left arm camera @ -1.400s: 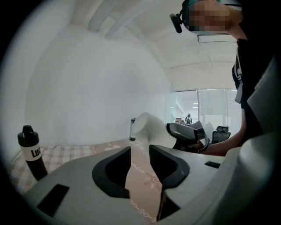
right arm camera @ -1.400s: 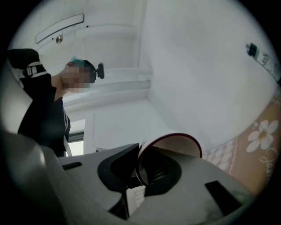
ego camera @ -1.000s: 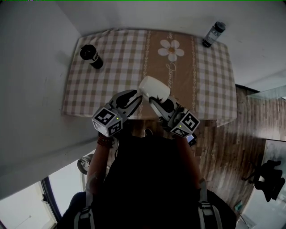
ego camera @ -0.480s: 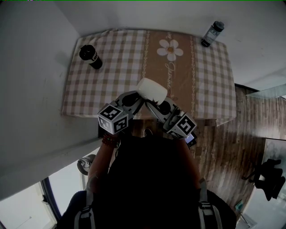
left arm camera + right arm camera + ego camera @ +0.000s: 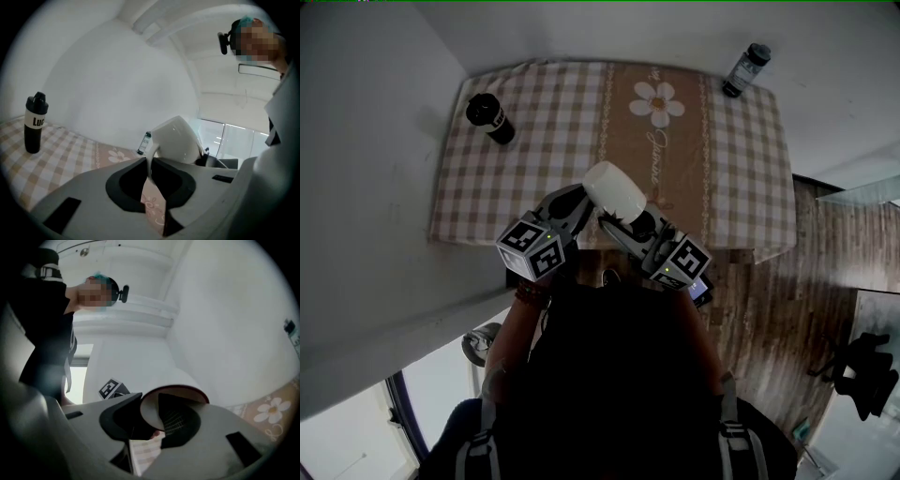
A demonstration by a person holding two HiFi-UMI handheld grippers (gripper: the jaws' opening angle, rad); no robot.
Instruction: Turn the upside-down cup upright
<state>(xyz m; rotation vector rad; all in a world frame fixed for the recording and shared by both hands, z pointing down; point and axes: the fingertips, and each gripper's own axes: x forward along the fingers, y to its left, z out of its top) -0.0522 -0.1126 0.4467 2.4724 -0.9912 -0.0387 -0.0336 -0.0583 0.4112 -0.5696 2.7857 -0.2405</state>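
A white cup (image 5: 616,192) hangs tilted in the air over the near edge of the checked table (image 5: 534,141), between both grippers. My left gripper (image 5: 586,202) comes in from the left. In the left gripper view its closing jaws (image 5: 149,168) pinch the thin wall of the cup (image 5: 176,140). My right gripper (image 5: 614,217) reaches in from the lower right. In the right gripper view its jaws (image 5: 152,420) are opening, one finger outside and the ribbed pad inside the red-edged mouth of the cup (image 5: 178,380), with the wall still between them.
A black bottle (image 5: 490,118) stands at the table's far left corner, also in the left gripper view (image 5: 33,123). A dark grey bottle (image 5: 746,70) stands at the far right corner. Wooden floor (image 5: 778,309) lies right of the table, white walls behind and to the left.
My left gripper has moved in against the cup and its jaws have narrowed onto the rim. The cup has shifted slightly left. My right gripper has stayed under the cup.
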